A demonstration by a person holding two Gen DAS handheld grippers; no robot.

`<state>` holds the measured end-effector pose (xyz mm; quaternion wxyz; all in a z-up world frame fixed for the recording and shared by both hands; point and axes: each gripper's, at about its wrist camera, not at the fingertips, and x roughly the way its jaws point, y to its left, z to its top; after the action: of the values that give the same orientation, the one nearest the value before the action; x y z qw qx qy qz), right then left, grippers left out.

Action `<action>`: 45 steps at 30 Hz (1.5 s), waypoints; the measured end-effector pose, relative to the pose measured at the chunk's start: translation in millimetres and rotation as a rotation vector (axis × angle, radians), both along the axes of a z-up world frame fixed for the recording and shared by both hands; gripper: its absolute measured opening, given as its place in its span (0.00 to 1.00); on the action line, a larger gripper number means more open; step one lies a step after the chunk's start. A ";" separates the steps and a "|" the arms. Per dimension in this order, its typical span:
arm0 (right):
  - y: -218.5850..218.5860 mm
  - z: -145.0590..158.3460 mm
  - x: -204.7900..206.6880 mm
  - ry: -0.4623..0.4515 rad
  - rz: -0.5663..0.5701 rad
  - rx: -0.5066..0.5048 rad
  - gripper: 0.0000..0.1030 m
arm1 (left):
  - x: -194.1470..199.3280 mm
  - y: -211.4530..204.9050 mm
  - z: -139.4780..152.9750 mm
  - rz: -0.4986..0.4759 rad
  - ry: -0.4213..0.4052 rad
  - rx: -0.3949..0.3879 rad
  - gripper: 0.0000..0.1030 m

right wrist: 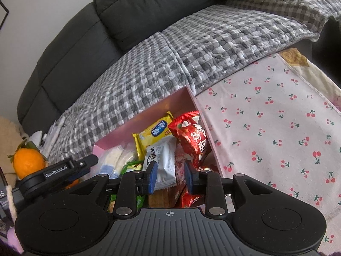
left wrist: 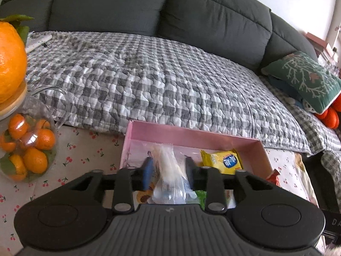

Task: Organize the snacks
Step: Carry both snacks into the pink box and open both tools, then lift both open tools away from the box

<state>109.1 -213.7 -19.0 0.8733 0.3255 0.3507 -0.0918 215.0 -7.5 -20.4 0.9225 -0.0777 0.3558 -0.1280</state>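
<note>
A pink box [left wrist: 191, 135] stands on the cherry-print tablecloth and holds snack packets. My left gripper [left wrist: 169, 169] is shut on a clear packet of white snacks [left wrist: 168, 170] and holds it over the box's left part. A yellow biscuit packet [left wrist: 221, 160] lies at the box's back right. In the right wrist view the box [right wrist: 149, 115] holds the yellow packet [right wrist: 155, 131], a red packet [right wrist: 192, 137] leaning on its right wall, a white packet [right wrist: 163, 164] and green ones. My right gripper [right wrist: 170, 176] is open above the white packet, holding nothing. The left gripper shows at the left [right wrist: 64, 170].
A glass jar of small oranges [left wrist: 27, 149] and a large orange [left wrist: 10, 61] stand at the left. A grey sofa with a checked quilt [left wrist: 159, 81] lies behind the box. The cherry tablecloth [right wrist: 277, 132] stretches to the right. A green cushion [left wrist: 304, 76] lies far right.
</note>
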 end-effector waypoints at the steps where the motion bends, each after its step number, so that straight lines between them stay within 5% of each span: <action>1: -0.1 0.4 0.0 0.000 0.002 0.001 0.28 | 0.0 0.3 0.4 -0.001 0.001 -0.001 0.33; 11: 5.3 6.1 -3.1 0.018 0.031 0.000 0.37 | -17.8 -1.7 6.6 -0.035 -0.007 0.064 0.64; 13: 7.8 9.4 -6.3 0.017 0.037 -0.006 0.50 | -24.1 -0.7 8.6 -0.043 -0.005 0.072 0.67; 19: 13.9 19.6 -18.7 0.021 0.045 -0.019 0.66 | -46.6 4.2 12.5 -0.049 0.010 0.087 0.79; 24: 24.5 25.9 -30.5 0.052 0.077 -0.078 0.69 | -64.7 7.3 14.1 -0.040 0.029 0.123 0.89; 33: 39.2 27.9 -52.5 0.111 0.116 -0.149 0.77 | -98.3 18.3 15.6 -0.013 0.066 0.154 0.99; 45: 53.2 23.8 -75.2 0.178 0.183 -0.276 0.79 | -150.2 24.4 -2.4 -0.033 0.134 0.178 0.99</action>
<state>33.9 -160.5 4.9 0.8799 0.1599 0.4387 -0.0878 64.8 17.0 -22.8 0.8977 0.0020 0.4278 -0.1055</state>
